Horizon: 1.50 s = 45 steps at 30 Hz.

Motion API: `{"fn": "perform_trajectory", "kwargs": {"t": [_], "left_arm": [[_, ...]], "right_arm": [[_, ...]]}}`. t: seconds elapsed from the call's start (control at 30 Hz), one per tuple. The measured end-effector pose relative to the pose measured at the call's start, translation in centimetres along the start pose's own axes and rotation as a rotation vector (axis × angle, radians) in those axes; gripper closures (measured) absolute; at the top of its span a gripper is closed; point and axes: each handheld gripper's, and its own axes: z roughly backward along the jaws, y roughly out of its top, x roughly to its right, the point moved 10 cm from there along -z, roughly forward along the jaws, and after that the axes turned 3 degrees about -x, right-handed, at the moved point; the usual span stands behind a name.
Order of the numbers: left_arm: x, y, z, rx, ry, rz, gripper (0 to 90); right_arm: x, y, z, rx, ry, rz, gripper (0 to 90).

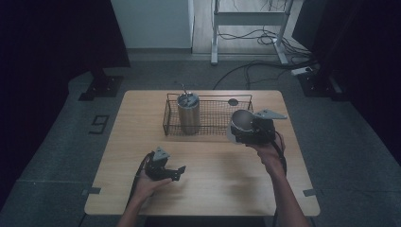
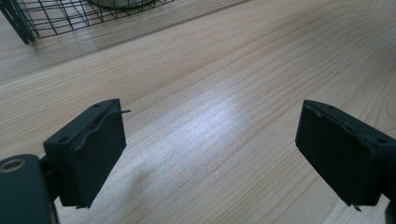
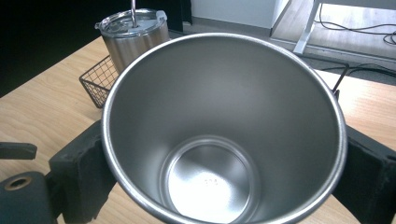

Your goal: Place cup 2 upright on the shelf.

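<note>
1. Your right gripper [image 1: 246, 128] clamps the open steel cup [image 3: 224, 135], at the table's [image 1: 213, 189] three o'clock edge, just beside the wire basket [image 1: 208, 124].
2. Your left gripper [image 1: 176, 172] stands open and empty at seven o'clock.

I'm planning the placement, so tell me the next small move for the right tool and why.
Probably carry the open steel cup a little further over the wire basket and lower it beside the lidded tumbler. The right tool grips the cup at the basket's right end, where the mesh looks free.
</note>
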Motion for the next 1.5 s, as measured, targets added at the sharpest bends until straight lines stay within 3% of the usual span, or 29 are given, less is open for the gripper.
{"fn": "perform_trajectory", "kwargs": {"t": [1.5], "left_arm": [[-0.1, -0.2, 0.3, -0.004, -0.018, 0.006, 8.5]], "right_arm": [[2.0, 3.5, -4.8, -0.038, -0.015, -0.013, 7.2]]}}
